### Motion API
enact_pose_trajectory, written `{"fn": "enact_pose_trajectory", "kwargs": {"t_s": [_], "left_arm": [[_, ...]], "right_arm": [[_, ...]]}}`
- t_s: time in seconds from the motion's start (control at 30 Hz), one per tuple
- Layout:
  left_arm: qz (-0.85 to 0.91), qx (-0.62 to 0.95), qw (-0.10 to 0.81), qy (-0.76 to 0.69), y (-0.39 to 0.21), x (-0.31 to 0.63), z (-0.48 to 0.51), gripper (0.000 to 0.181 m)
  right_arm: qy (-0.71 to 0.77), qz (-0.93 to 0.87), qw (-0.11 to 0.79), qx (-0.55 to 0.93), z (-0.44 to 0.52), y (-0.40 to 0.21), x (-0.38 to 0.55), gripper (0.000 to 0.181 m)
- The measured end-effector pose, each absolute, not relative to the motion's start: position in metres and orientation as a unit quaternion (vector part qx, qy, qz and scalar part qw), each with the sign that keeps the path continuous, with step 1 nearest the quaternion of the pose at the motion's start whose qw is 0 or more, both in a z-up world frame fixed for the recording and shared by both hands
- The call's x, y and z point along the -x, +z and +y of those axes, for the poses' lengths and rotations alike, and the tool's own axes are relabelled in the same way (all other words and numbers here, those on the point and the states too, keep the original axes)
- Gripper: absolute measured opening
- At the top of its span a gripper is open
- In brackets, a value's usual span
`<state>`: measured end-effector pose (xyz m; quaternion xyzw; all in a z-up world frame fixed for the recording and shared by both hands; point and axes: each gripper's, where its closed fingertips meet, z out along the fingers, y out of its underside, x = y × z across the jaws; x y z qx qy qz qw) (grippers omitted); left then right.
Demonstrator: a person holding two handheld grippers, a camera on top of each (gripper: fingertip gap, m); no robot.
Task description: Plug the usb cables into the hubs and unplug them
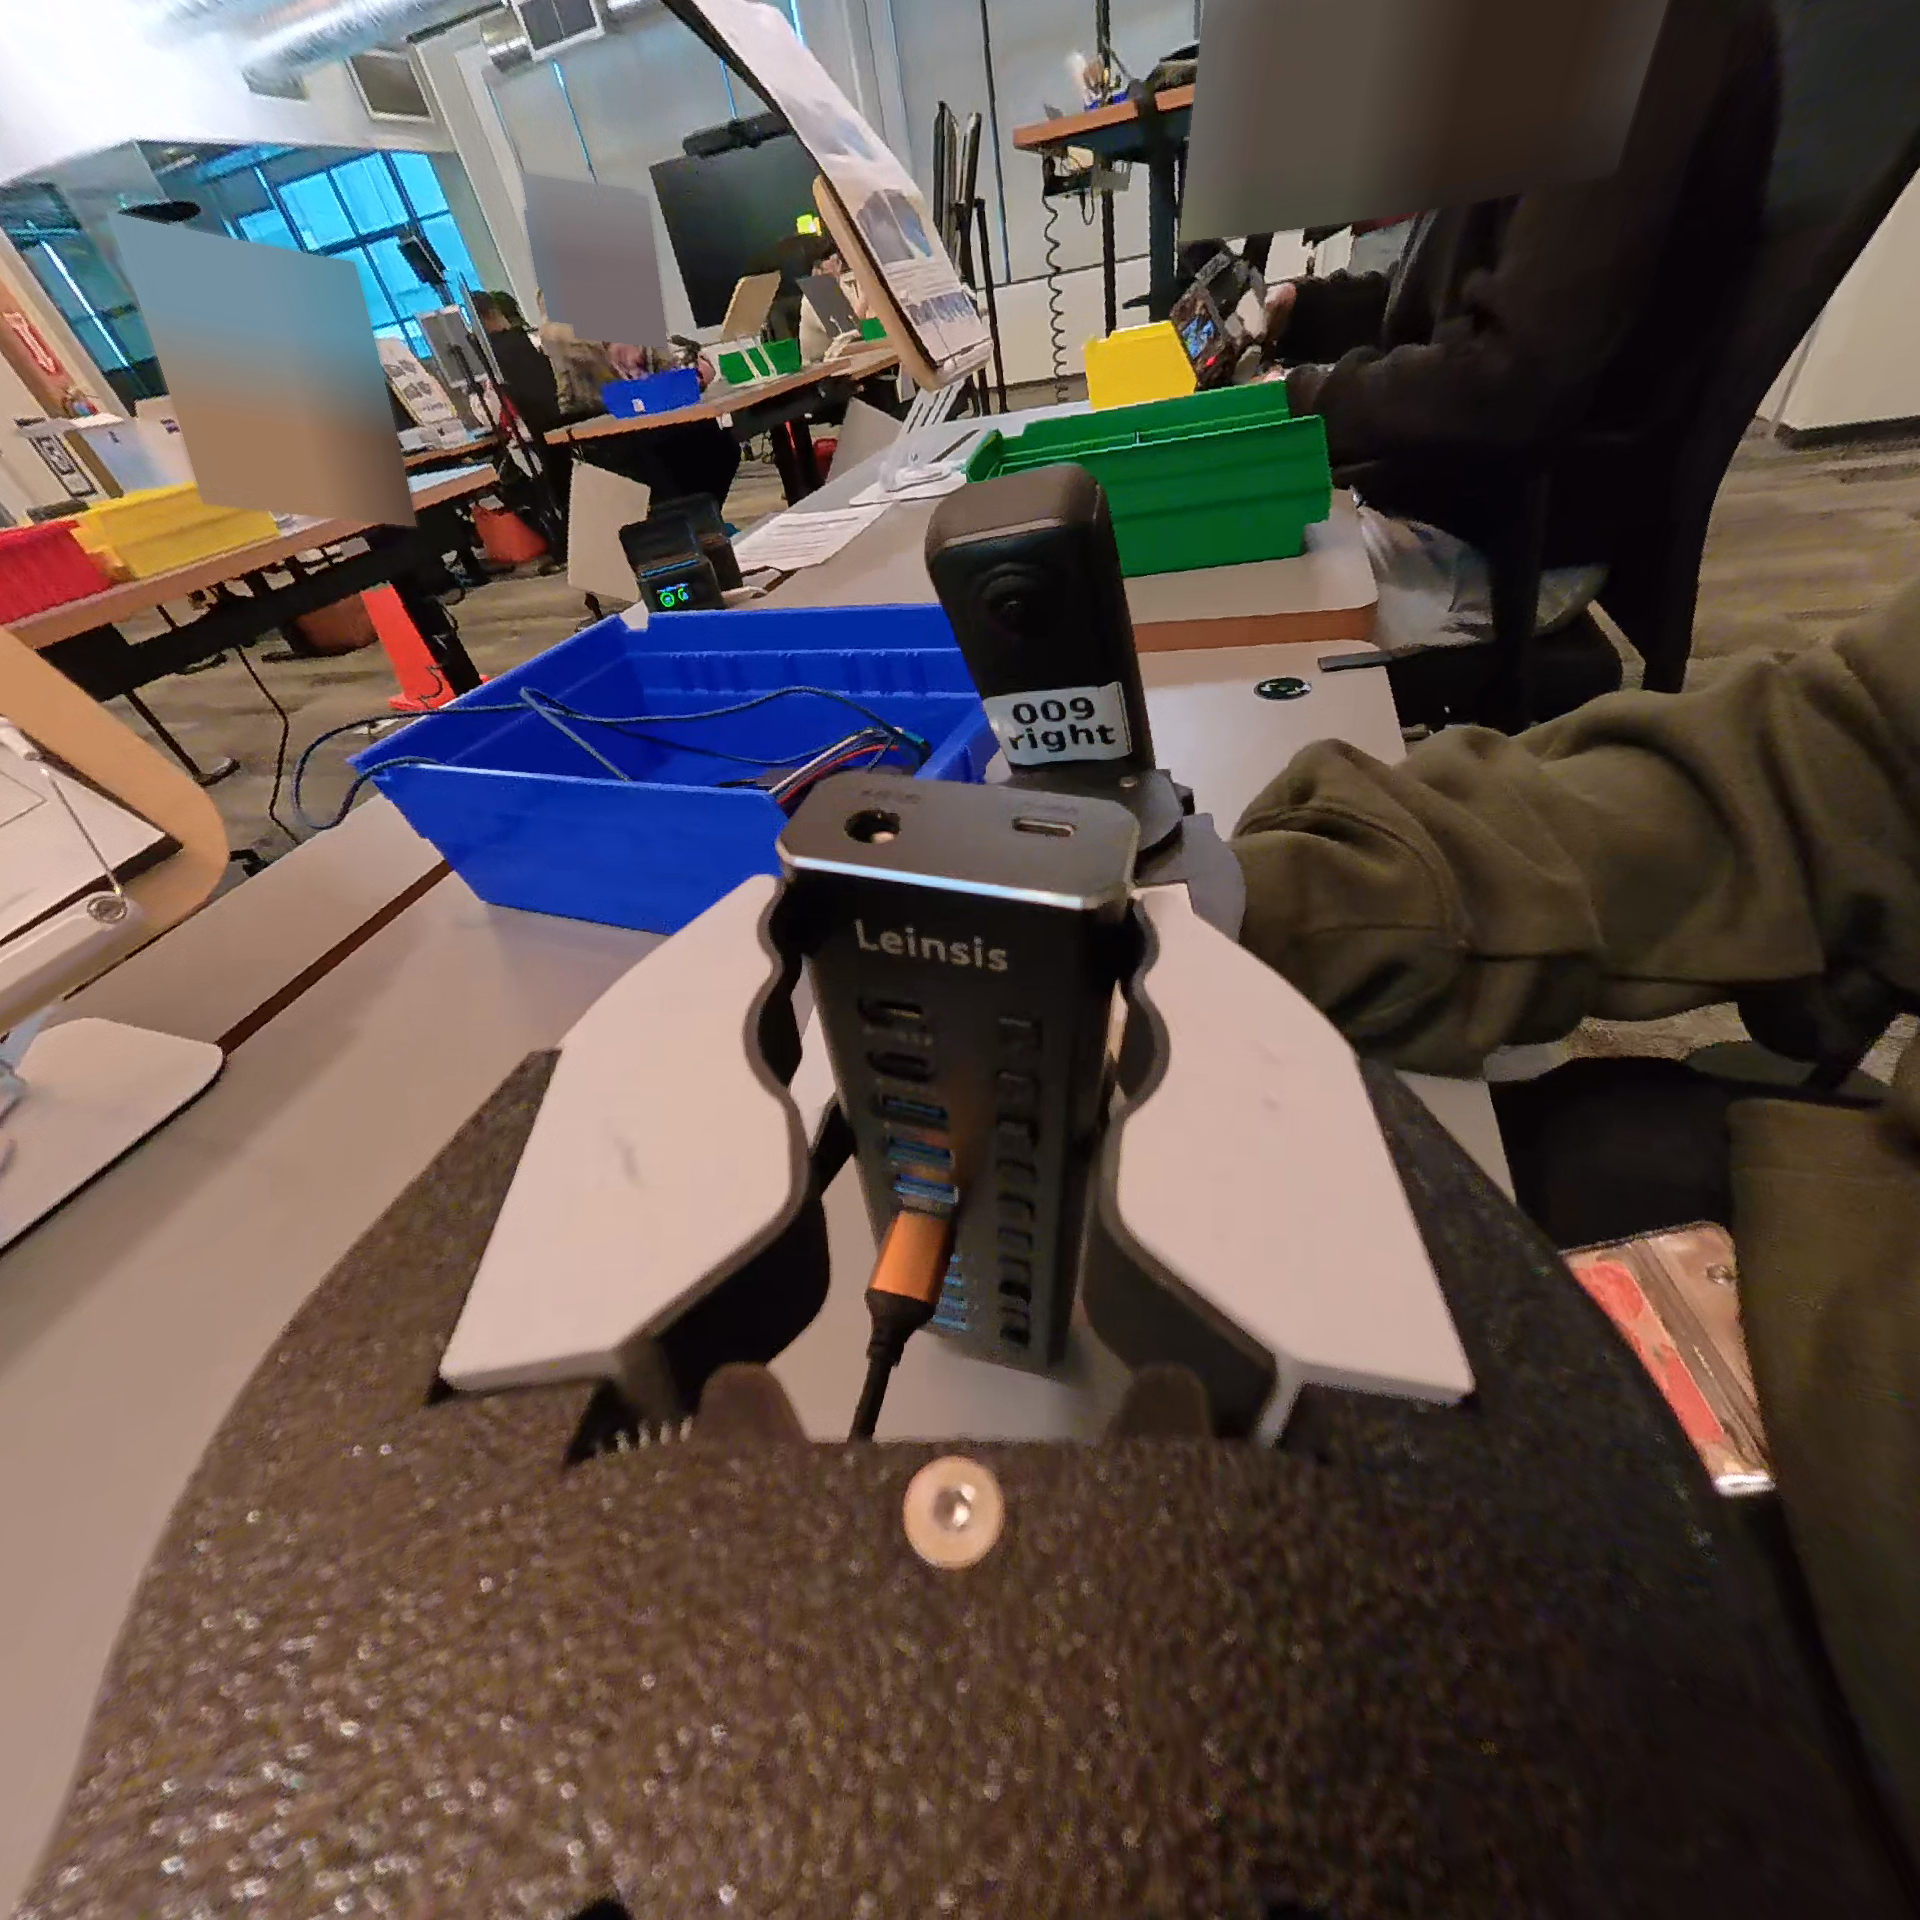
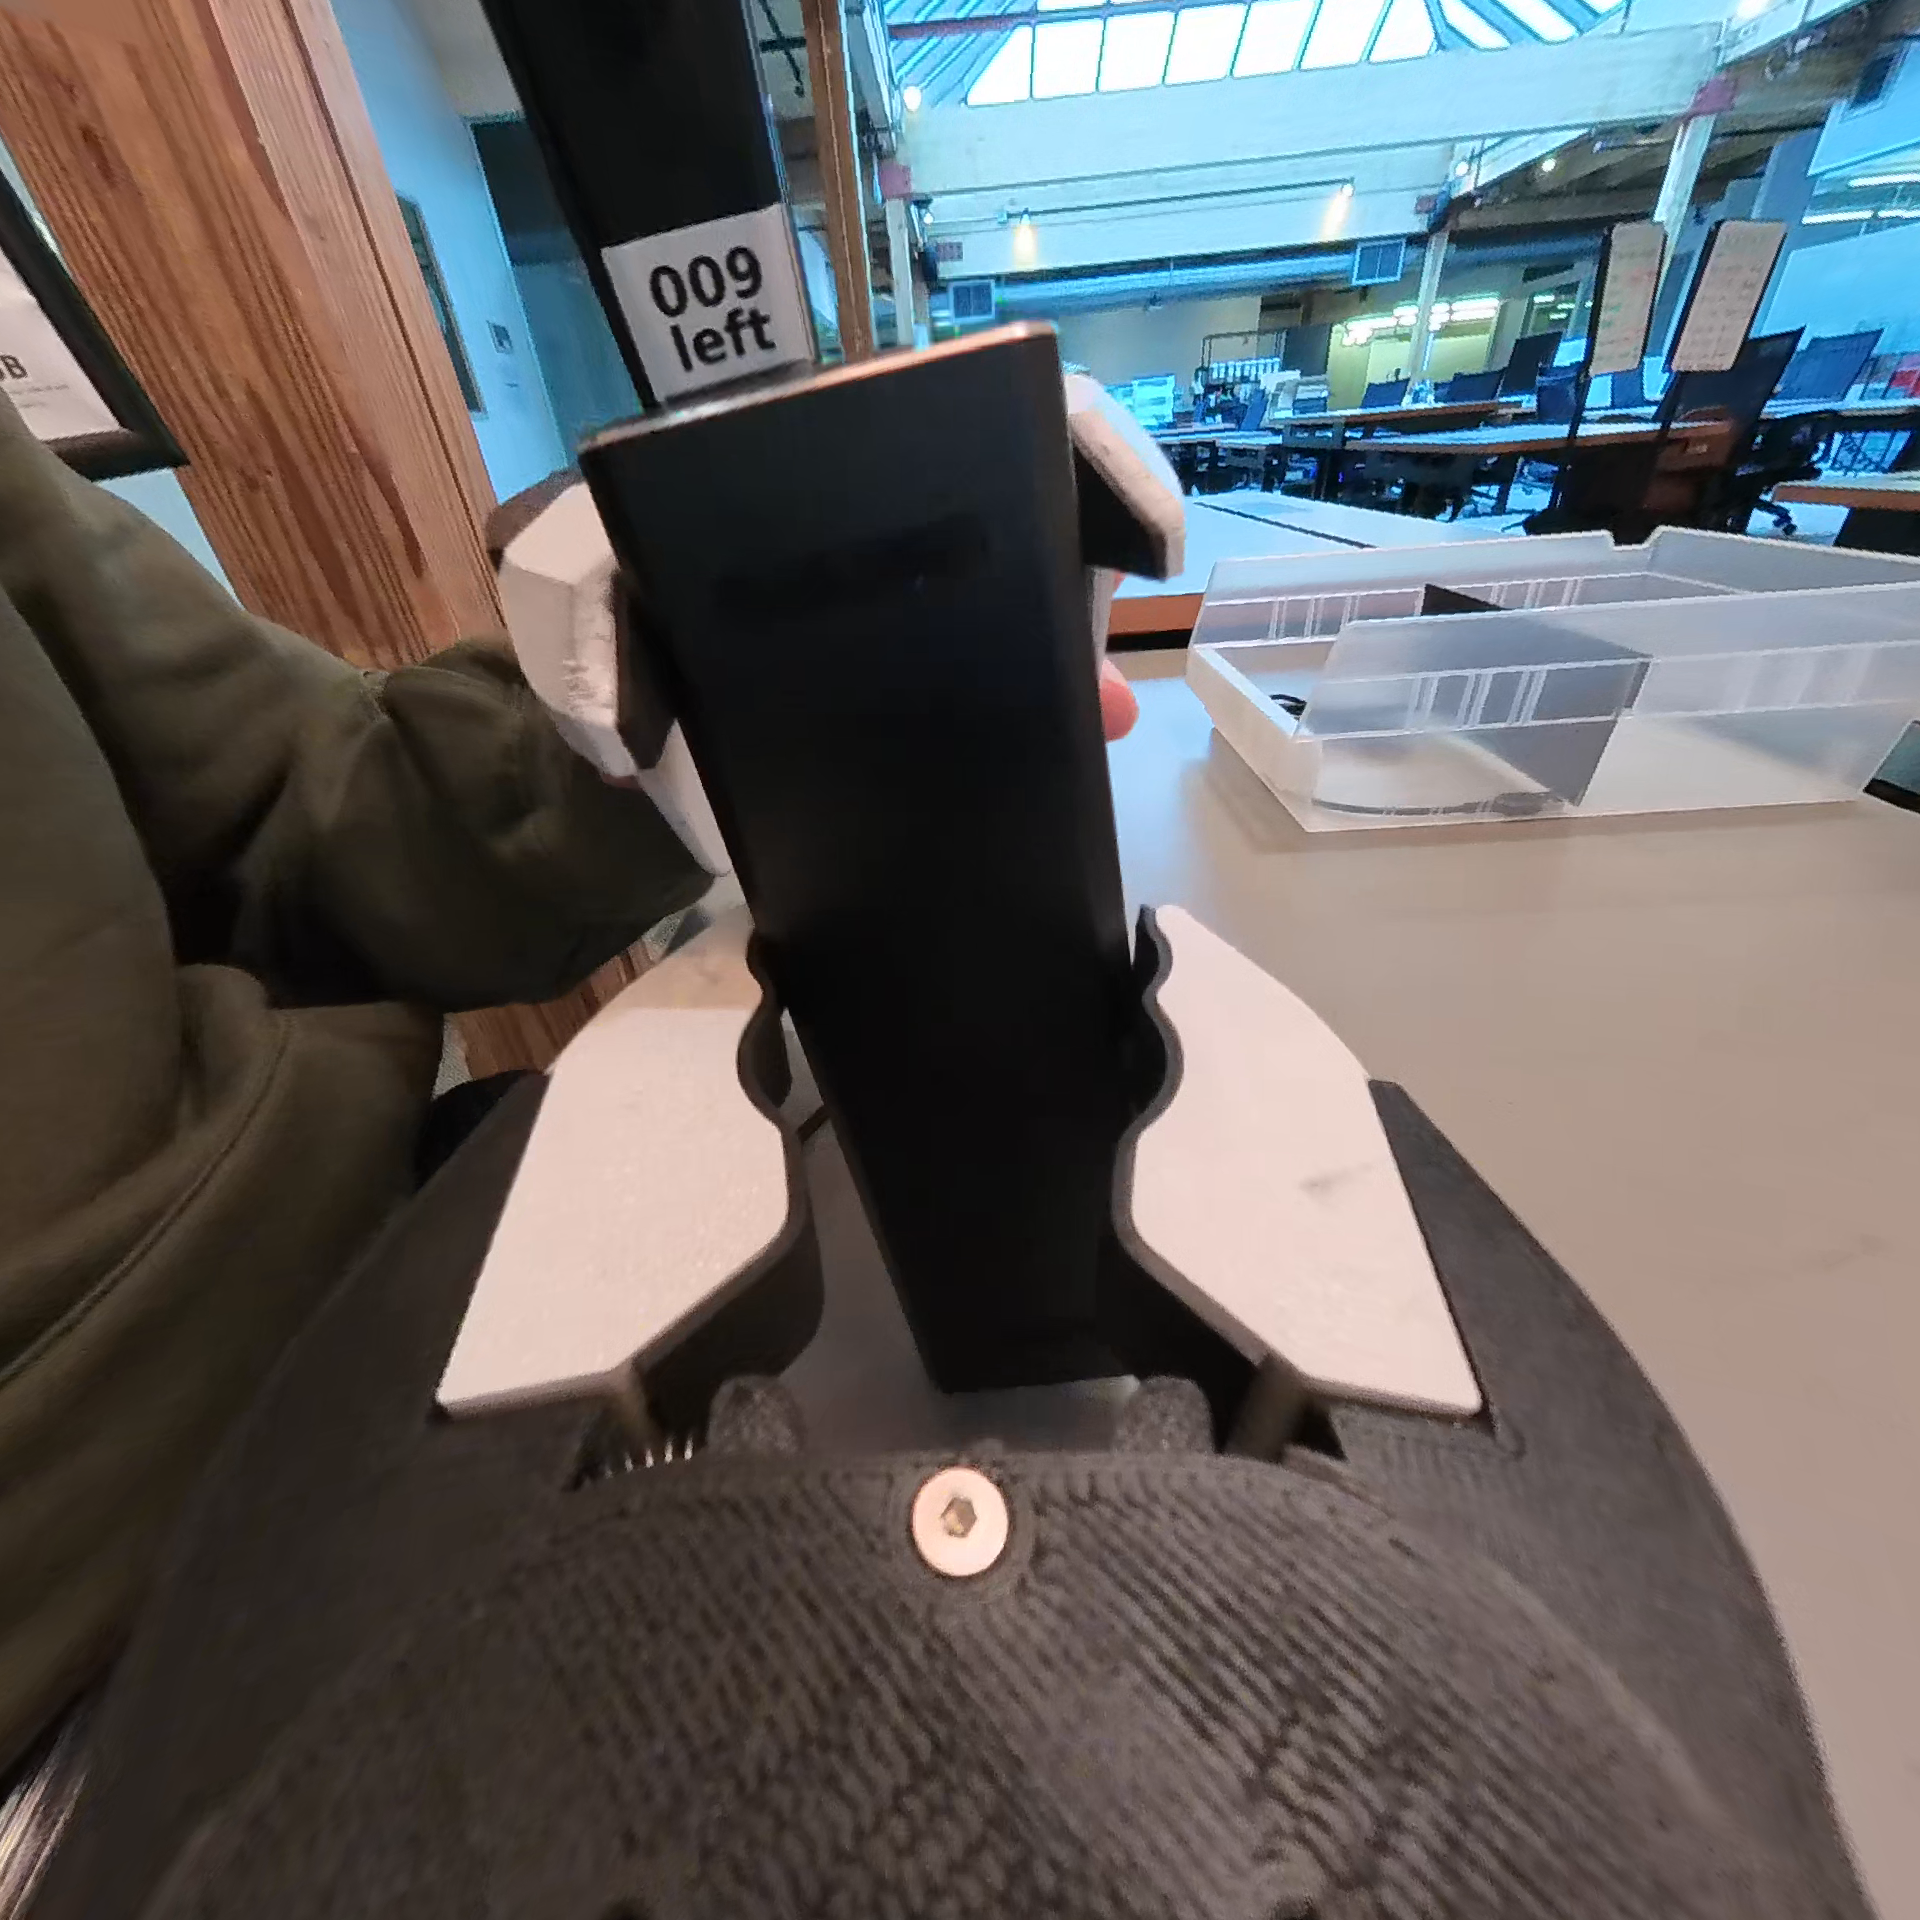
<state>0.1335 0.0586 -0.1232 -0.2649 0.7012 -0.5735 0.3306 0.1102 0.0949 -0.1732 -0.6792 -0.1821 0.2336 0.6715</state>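
A black USB hub [image 1: 935, 1039] stands upright over the grey table [image 1: 260, 1195], held from both sides. My left gripper [image 1: 956, 935] is shut on its port face side. An orange USB plug [image 1: 914, 1257] with a black cable [image 1: 878, 1371] sits in one of the blue ports. My right gripper [image 2: 951, 977] is shut on the hub's plain back [image 2: 894, 727]. The left gripper's white fingers [image 2: 561, 644] show clamping the hub higher up in the right wrist view. The right gripper's black camera [image 1: 1039, 613] rises just behind the hub.
A blue bin [image 1: 582, 821] holding thin wires sits behind the hub on the left. A green bin [image 1: 1174, 488] lies farther back. A clear plastic bin [image 2: 1558, 707] sits on the table to the right. An olive sleeve [image 1: 1558, 852] reaches in from the right. Spacing between my two grippers at the tips: around 6 centimetres.
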Motion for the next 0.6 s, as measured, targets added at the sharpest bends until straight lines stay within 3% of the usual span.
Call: {"fn": "enact_pose_trajectory", "kwargs": {"t_s": [0.33,0.47,0.6], "left_arm": [[0.700,0.284,0.307,-0.579,-0.128,-0.133,0.066,0.059],[0.680,0.316,0.318,-0.580,-0.117,-0.134,0.078,0.074],[0.663,0.341,0.366,-0.557,-0.091,-0.122,0.121,0.068]], "right_arm": [[0.222,-0.181,0.660,0.695,0.098,-0.178,-0.110,0.062],[0.237,-0.150,0.679,0.679,0.097,-0.171,-0.121,0.061],[0.249,-0.121,0.698,0.660,0.095,-0.164,-0.131,0.061]]}}
